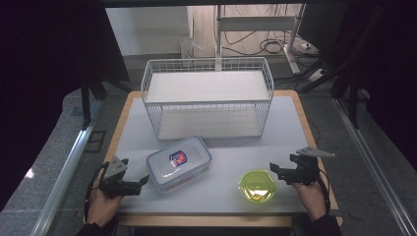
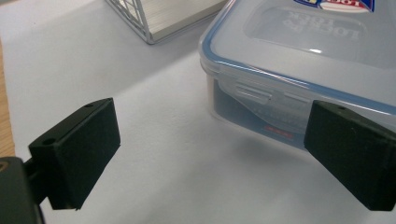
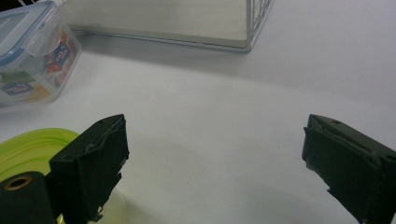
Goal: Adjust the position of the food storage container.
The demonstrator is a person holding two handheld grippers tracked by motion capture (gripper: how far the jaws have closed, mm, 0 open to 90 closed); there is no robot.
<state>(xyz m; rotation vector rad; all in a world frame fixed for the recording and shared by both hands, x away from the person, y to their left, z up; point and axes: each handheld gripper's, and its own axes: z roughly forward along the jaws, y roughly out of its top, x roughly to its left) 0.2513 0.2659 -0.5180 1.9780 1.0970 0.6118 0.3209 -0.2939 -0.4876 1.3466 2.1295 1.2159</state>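
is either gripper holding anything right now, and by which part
Nothing is held. The left gripper is open beside the clear rectangular plastic lidded container; the right gripper is open next to the yellow-green plastic bowl.

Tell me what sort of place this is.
Probably a lab or recording workspace, not a home kitchen: a staged table holding just a wire rack, a lidded plastic container and a green bowl, with black curtains and loose floor cables around.

The white table carries a wire rack, a lidded container and a green bowl.
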